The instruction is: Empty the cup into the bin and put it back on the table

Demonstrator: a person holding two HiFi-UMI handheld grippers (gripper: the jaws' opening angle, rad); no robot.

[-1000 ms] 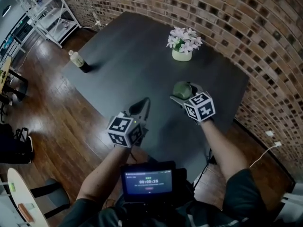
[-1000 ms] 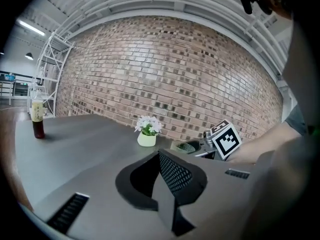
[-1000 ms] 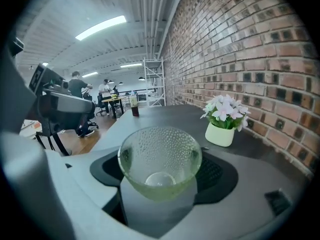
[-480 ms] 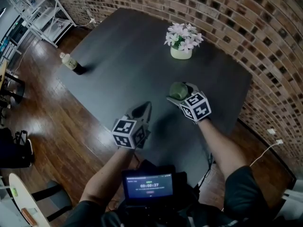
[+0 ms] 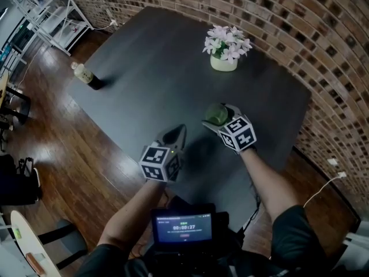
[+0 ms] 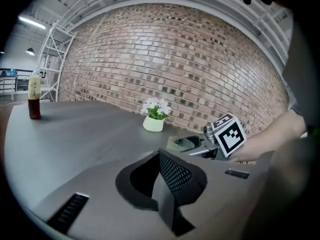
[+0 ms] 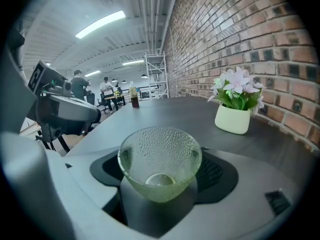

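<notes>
Two jaws of the right gripper [image 7: 161, 184] stand wide and pinch a green pebbled glass cup [image 7: 160, 156] by its lower sides. The cup is upright with its mouth open to the ceiling. It looks empty, though the dimpled glass makes a thin residue hard to rule out. The left gripper [image 6: 167, 176] has its jaws pressed together with nothing between them, and it hovers just beside the right one over the near part of the dark surface [image 5: 150, 68].

Beyond the cup, a white pot of pale flowers [image 5: 223, 62] stands near the brick wall. A bottle of dark liquid [image 5: 86, 74] stands well apart at the far left edge. No bin shows in any view.

Judging by the empty cup held over the surface, the step in hand is setting it back down. To do that well, hold the cup level and bring it down straight until the base sits flat, on bare surface away from the edge and the flower pot. Only then spread the jaws evenly, so neither pad drags the glass sideways. Draw the gripper back along its own line, clear of the rim.
</notes>
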